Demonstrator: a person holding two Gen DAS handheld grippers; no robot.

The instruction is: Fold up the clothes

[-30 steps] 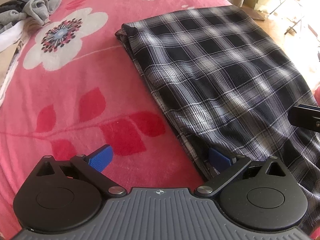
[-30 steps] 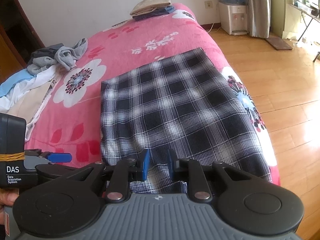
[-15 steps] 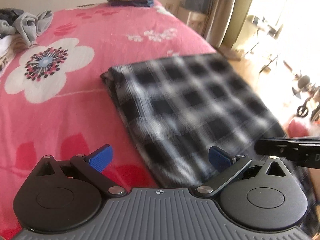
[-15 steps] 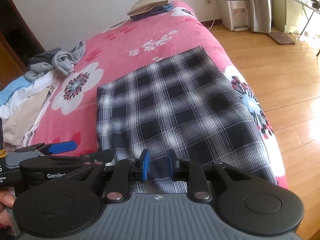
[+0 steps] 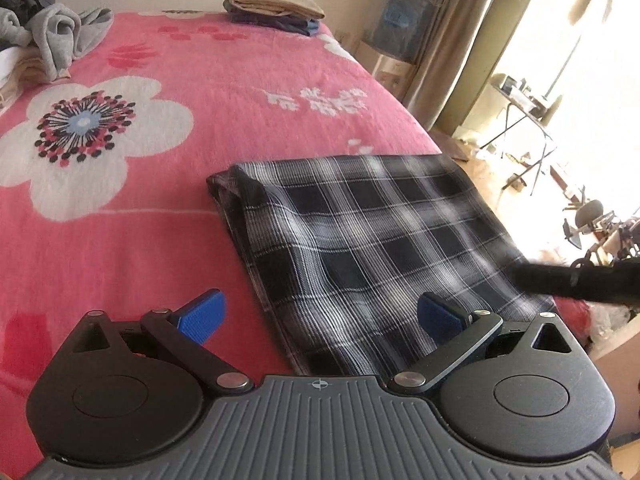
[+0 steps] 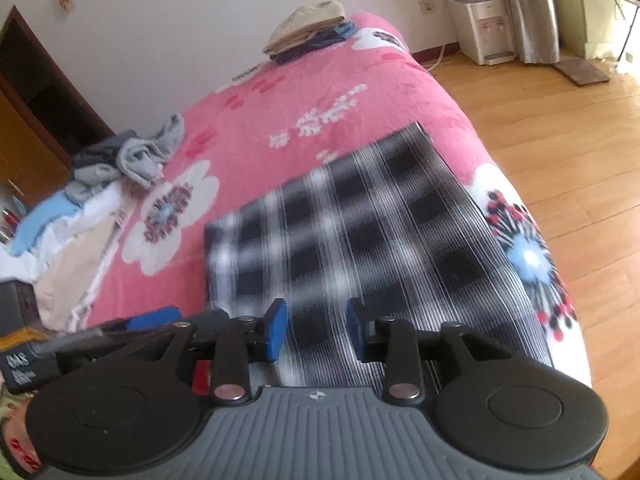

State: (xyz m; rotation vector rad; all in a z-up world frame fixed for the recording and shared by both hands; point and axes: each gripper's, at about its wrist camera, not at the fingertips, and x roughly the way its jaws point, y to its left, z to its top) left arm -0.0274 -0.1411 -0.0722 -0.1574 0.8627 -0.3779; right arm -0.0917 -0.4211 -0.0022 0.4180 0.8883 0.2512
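Note:
A black-and-white plaid garment (image 5: 380, 236) lies folded flat on the pink flowered bedspread (image 5: 224, 92), near the bed's right edge. My left gripper (image 5: 320, 314) hangs open and wide over the garment's near left edge, with nothing pinched. In the right wrist view the plaid garment (image 6: 360, 240) is blurred. My right gripper (image 6: 317, 330) hovers over its near end; the jaws are opening and the pads do not press on the cloth. The right gripper's black body (image 5: 580, 280) shows at the right in the left wrist view. The left gripper's blue finger (image 6: 154, 317) shows at the lower left in the right wrist view.
A heap of unfolded clothes (image 6: 120, 168) lies at the bed's left side, also seen as grey cloth (image 5: 56, 40). A folded stack (image 5: 276, 8) sits at the far end. Wooden floor (image 6: 560, 160) and a water dispenser (image 6: 484, 28) lie beyond the bed's right edge.
The right gripper's jaws have widened. Both grippers have pulled back from the plaid garment, and the left view has swung up toward the window. The garment stays flat.

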